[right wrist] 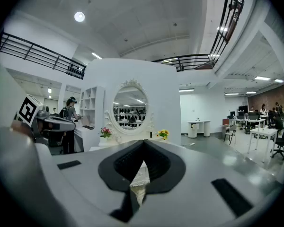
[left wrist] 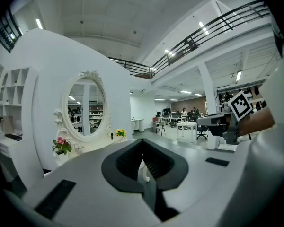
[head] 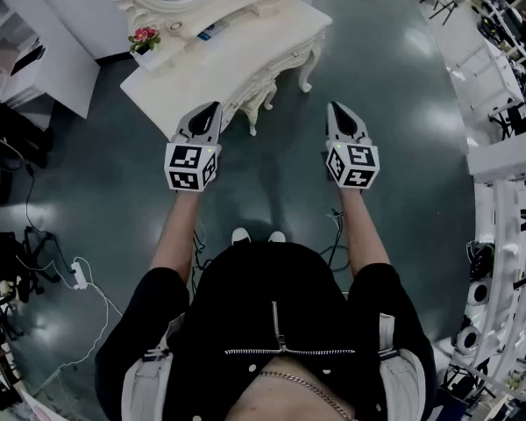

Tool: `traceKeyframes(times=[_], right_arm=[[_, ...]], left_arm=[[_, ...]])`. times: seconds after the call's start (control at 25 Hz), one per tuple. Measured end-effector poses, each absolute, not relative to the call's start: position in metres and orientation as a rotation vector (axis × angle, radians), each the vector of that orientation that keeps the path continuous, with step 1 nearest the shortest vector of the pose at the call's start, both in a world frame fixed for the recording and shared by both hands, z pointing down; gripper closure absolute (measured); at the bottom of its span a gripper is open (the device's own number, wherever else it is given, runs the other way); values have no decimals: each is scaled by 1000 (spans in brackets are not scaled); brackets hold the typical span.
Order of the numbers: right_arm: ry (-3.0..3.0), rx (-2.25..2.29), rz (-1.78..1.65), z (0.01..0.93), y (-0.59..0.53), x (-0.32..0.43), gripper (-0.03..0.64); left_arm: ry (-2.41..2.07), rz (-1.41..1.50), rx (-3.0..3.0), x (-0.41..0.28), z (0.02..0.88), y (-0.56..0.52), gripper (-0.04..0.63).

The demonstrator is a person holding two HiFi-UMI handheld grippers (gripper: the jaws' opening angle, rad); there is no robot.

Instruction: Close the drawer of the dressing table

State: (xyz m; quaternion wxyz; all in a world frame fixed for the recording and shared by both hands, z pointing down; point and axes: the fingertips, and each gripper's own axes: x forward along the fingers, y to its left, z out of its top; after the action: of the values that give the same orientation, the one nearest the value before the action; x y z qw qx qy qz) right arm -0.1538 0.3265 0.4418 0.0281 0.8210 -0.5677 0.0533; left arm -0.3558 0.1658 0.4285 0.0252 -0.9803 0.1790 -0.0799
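A big open lab hall (mezzanine railing [right wrist: 38,48] overhead); office desks [right wrist: 262,132], floor cables [head: 77,274], a staged dressing table [head: 245,55]

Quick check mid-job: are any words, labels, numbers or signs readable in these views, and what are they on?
No readable text in any view.
Left tongs, marker cube: black-and-white square patterns only, no letters or digits.
Right tongs, marker cube: the same, patterns only.
Blue-and-white item on the dressing table: any print is too small to read.
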Motion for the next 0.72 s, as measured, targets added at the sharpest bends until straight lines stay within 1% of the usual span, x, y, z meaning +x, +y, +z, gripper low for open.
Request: traceKeyframes(times=[0.16, 0.4, 0.72], right_arm=[[-1810, 2491, 130, 440, 332, -153, 612], [-1758, 2362, 148, 461, 342, -145, 609], [-1797, 2376, 226, 475, 342, -121, 611]], left_arm=[[560, -250, -3031, -346, 427, 172, 574], [585, -276, -3013, -332, 433, 190, 574], [615, -301, -3000, -311, 442, 200, 574]])
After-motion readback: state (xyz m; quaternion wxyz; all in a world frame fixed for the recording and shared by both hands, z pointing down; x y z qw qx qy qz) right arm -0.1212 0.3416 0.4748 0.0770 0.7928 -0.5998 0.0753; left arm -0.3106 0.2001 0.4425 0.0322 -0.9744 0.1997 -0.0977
